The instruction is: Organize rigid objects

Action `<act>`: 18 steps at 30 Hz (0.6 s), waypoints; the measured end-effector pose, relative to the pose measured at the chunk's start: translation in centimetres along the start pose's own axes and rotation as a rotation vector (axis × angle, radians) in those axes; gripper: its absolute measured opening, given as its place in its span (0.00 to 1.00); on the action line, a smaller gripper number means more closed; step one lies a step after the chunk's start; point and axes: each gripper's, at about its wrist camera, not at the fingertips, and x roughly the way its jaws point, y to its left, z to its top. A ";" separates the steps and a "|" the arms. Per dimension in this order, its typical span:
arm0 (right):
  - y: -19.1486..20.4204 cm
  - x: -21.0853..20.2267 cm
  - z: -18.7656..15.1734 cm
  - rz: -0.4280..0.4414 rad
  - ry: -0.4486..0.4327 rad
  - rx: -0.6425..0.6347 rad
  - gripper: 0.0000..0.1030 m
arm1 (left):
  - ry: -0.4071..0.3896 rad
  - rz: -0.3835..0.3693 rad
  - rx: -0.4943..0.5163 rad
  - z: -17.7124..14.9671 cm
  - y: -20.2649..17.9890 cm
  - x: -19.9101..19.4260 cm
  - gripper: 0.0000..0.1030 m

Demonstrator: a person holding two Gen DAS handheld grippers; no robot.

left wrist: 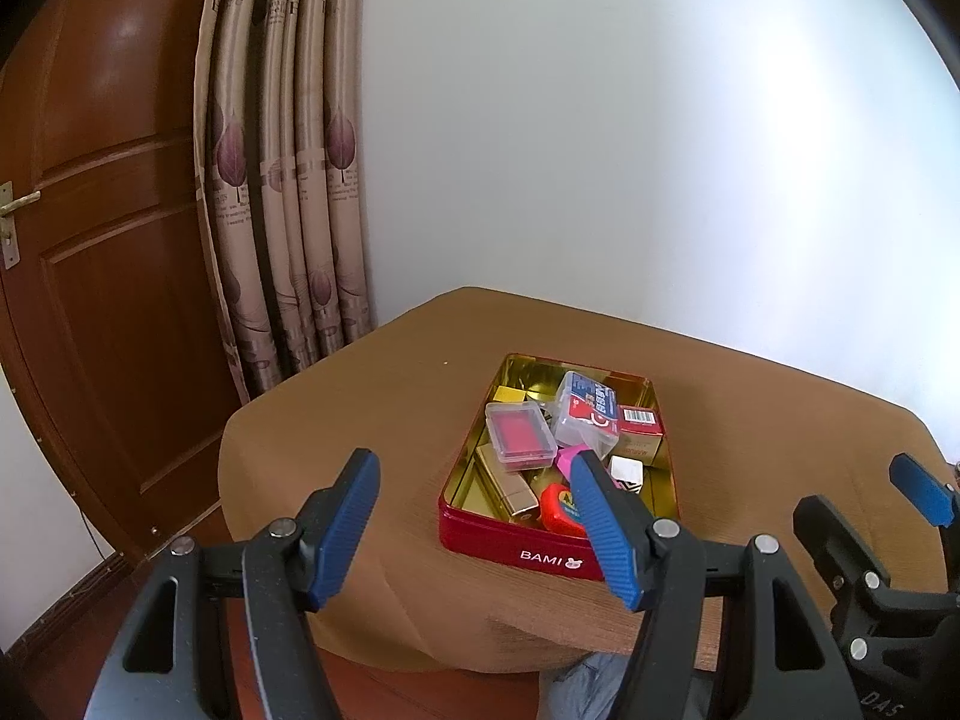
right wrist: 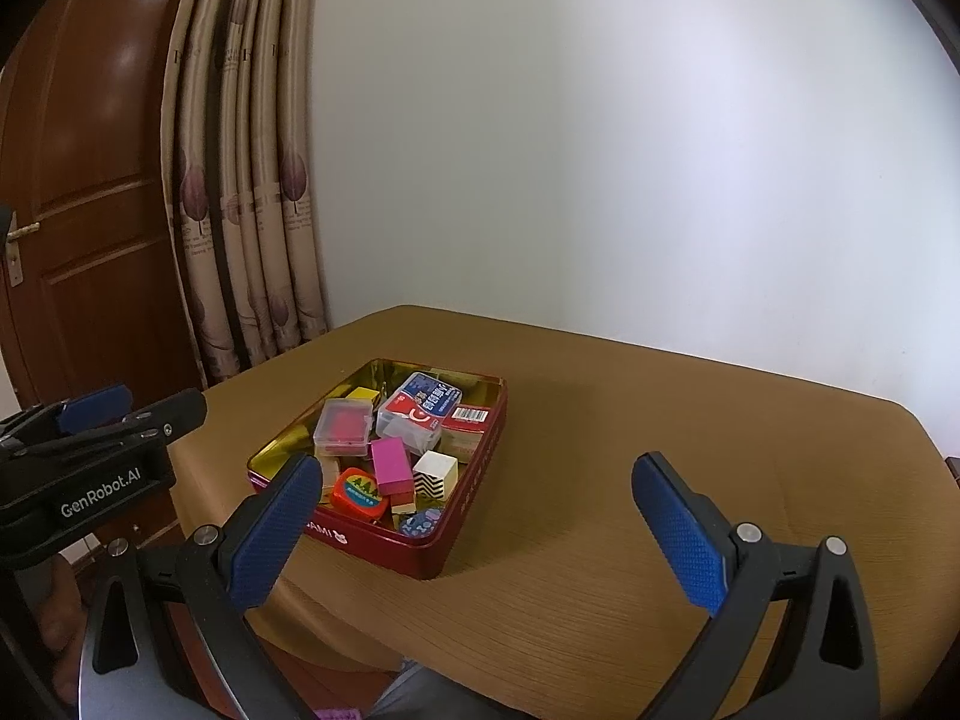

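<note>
Fingers of both grippers stand wide and hold nothing: the left gripper (left wrist: 474, 531) hangs over the near edge of the desk (right wrist: 630, 420), the right gripper (right wrist: 477, 531) beside it. Small rigid items lie jumbled in a red tin (right wrist: 462, 534) in the middle of the desk, among them a clear case (right wrist: 343, 427), a pink block (right wrist: 391, 467) and a zigzag cube (right wrist: 437, 474). Pieces overlap and lean on one another, so lifting one is likely to drag or tip its neighbours. Smooth plastic may slip from the pads, and a sideways nudge could slide the light tin across the cloth.
</note>
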 end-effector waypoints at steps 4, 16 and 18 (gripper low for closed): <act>0.0 0.0 0.0 0.001 -0.002 -0.001 0.99 | -0.002 0.005 -0.009 0.0 -0.2 -0.2 0.66; -0.1 0.2 0.1 0.001 0.000 0.004 0.99 | -0.018 0.021 0.004 -0.1 -0.5 -0.5 0.66; -0.1 0.3 0.1 0.000 0.000 0.003 0.99 | -0.015 0.021 0.006 0.0 -0.5 -0.5 0.66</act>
